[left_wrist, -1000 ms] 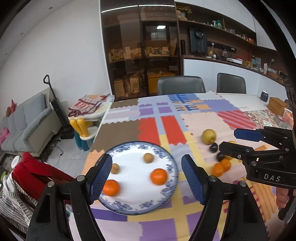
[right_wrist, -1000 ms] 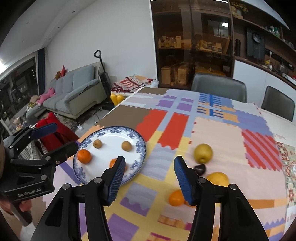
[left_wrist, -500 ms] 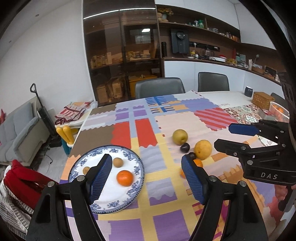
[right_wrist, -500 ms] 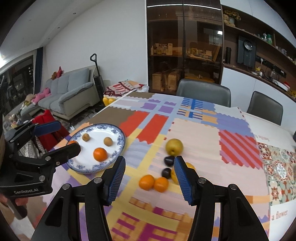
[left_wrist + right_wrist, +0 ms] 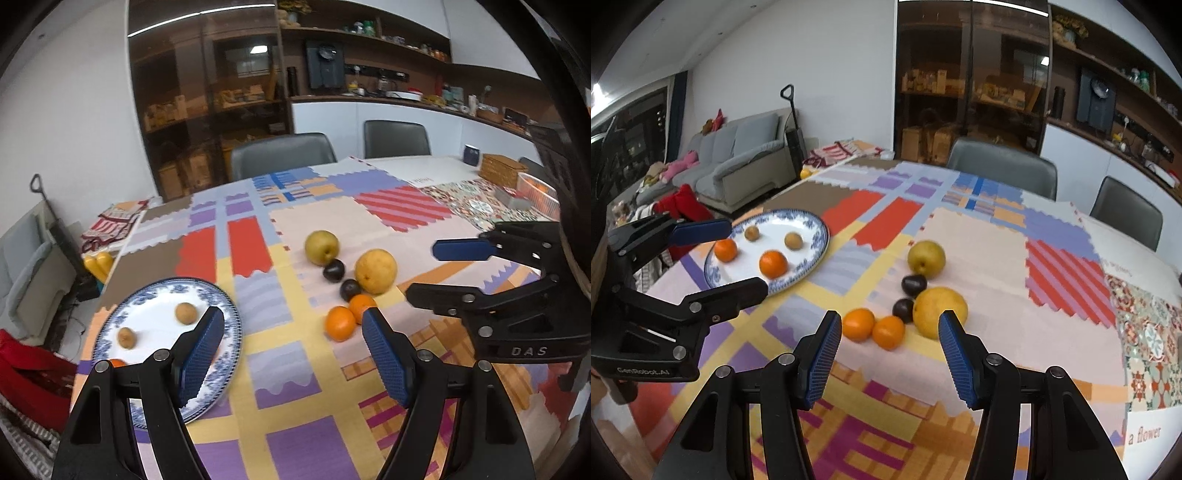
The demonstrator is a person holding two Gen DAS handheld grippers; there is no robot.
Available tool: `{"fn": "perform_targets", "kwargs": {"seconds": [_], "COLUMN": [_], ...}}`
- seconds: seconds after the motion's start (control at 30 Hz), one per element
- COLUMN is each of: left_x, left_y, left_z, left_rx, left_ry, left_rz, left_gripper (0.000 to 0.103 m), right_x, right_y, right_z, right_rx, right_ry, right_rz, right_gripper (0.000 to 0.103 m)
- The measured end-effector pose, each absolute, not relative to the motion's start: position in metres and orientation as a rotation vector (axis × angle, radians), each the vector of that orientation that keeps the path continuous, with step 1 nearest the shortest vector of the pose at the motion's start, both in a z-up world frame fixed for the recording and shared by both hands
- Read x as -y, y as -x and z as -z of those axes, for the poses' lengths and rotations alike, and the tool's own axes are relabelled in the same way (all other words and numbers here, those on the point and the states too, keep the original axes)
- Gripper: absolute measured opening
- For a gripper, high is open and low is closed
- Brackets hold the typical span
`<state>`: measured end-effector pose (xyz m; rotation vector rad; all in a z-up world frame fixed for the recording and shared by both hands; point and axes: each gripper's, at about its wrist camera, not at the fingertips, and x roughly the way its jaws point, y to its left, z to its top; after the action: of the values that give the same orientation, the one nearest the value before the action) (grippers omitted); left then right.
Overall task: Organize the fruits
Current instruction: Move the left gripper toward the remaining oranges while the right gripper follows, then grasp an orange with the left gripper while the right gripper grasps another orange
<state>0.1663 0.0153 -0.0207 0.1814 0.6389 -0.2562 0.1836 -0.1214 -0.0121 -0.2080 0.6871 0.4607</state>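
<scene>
You swung both empty, wide-open grippers, left gripper point(image 5: 291, 341) and right gripper point(image 5: 888, 349), from the plate point(image 5: 816, 254) toward the loose oranges point(image 5: 873, 328), likely the next pick.

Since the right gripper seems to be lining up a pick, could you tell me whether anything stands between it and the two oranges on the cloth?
Nothing visible does. The right gripper is open, and the two oranges lie straight ahead of it on the cloth.

Even indoor lighting, fisheye optics
Ceiling strip light point(image 5: 207, 16) glares; fruit on the table point(image 5: 979, 251) is motion-blurred; edges curve into black vignette
</scene>
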Motion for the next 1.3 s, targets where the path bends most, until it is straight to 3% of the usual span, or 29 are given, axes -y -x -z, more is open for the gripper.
{"fn": "perform_targets", "kwargs": {"seconds": [0.5, 0.77, 1.0, 1.13, 1.17, 1.3], "left_x": [0.004, 0.01, 0.014, 0.016, 0.016, 0.012], "left_y": [-0.197, -0.221, -0.233, -0.236, -0.236, -0.236], "left_z": [0.063, 0.084, 0.094, 0.096, 0.097, 0.096], "left_rx": [-0.671, -0.743, -0.794, -0.809, -0.812, -0.827], "left_ry": [-0.273, -0.243, -0.211, -0.19, -0.189, -0.159], "left_rz": [0.413, 0.468, 0.509, 0.526, 0.526, 0.517], "left_gripper": [0.071, 0.063, 0.044, 0.039, 0.032, 0.032], "right_x": [0.12, 0.124, 0.126, 0.127, 0.127, 0.127], "right_y": [-0.205, -0.217, -0.224, -0.226, -0.227, -0.228], "right_z": [0.055, 0.07, 0.077, 0.079, 0.079, 0.08], "right_rx": [-0.77, -0.811, -0.834, -0.846, -0.846, -0.851], "right_ry": [0.297, 0.286, 0.266, 0.251, 0.248, 0.233], "right_rz": [-0.506, -0.506, -0.504, -0.51, -0.51, -0.514], "right_gripper": [0.055, 0.055, 0.055, 0.055, 0.055, 0.055]}}
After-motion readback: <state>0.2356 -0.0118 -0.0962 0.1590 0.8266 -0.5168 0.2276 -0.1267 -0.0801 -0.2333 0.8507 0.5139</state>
